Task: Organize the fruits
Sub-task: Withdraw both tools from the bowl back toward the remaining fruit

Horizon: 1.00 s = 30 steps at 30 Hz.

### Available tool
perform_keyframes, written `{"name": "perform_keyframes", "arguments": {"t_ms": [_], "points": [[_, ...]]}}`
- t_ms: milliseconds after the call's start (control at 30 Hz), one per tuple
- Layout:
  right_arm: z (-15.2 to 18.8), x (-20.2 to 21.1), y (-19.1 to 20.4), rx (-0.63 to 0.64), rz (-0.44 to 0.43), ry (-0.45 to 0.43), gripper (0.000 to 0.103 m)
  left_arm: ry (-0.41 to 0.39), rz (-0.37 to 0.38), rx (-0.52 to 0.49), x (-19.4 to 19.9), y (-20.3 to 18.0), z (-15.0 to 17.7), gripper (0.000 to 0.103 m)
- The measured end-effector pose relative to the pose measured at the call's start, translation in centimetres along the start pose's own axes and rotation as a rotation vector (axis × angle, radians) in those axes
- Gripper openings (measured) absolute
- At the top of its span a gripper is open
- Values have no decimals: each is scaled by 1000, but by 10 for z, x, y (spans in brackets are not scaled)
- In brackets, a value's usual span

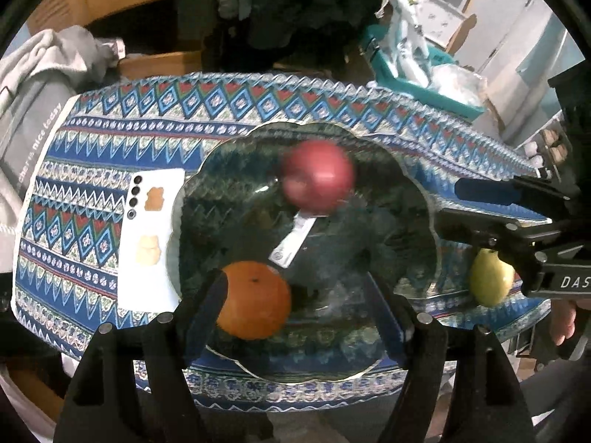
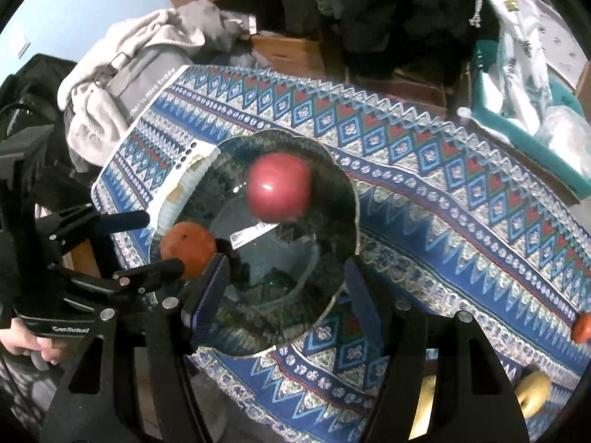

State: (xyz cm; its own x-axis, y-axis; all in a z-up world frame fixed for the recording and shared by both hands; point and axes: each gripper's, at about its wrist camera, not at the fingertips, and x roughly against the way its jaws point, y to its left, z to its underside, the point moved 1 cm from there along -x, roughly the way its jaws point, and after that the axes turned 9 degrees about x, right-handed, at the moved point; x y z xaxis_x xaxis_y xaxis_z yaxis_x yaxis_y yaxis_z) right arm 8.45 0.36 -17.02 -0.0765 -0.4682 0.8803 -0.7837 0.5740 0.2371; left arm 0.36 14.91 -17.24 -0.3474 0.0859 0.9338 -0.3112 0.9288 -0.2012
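Observation:
A scalloped glass bowl [image 1: 391, 221] [image 2: 332, 170] stands on the patterned blue cloth. A red apple [image 1: 317, 177] [image 2: 279, 188], blurred, lies at its far side, and an orange [image 1: 255, 299] [image 2: 188, 249] at its near left rim. My left gripper [image 1: 301, 310] [image 2: 165, 242] hovers over the bowl with its jaws wide; the orange rests by its left finger [image 1: 207, 306], not pinched. My right gripper [image 2: 286, 295] [image 1: 448, 203] stands open over the bowl's right side with nothing between its fingers. A yellow-green fruit [image 1: 491, 277] lies on the cloth below it.
A white phone [image 1: 151, 236] lies left of the bowl. Grey clothing [image 2: 122, 85] is heaped at the cloth's left end. A reddish fruit [image 2: 581, 326] and a yellow fruit [image 2: 532, 391] lie on the cloth at the right. A teal bin [image 1: 417, 85] stands beyond.

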Motion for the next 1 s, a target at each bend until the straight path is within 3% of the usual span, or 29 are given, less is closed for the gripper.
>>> {"name": "perform_keyframes", "arguments": {"t_ms": [167, 467, 800, 1000], "points": [[5, 28, -4, -10, 39, -35, 71, -20, 20, -13, 10, -13, -4, 77], [24, 79, -15, 1, 200, -59, 75, -57, 65, -37, 32, -43, -8, 77], [58, 138, -45, -68, 284, -105, 85, -64, 112, -131, 45, -100, -3, 81], [84, 163, -73, -137, 319, -125, 86, -48, 135, -177, 44, -133, 1, 81]]}}
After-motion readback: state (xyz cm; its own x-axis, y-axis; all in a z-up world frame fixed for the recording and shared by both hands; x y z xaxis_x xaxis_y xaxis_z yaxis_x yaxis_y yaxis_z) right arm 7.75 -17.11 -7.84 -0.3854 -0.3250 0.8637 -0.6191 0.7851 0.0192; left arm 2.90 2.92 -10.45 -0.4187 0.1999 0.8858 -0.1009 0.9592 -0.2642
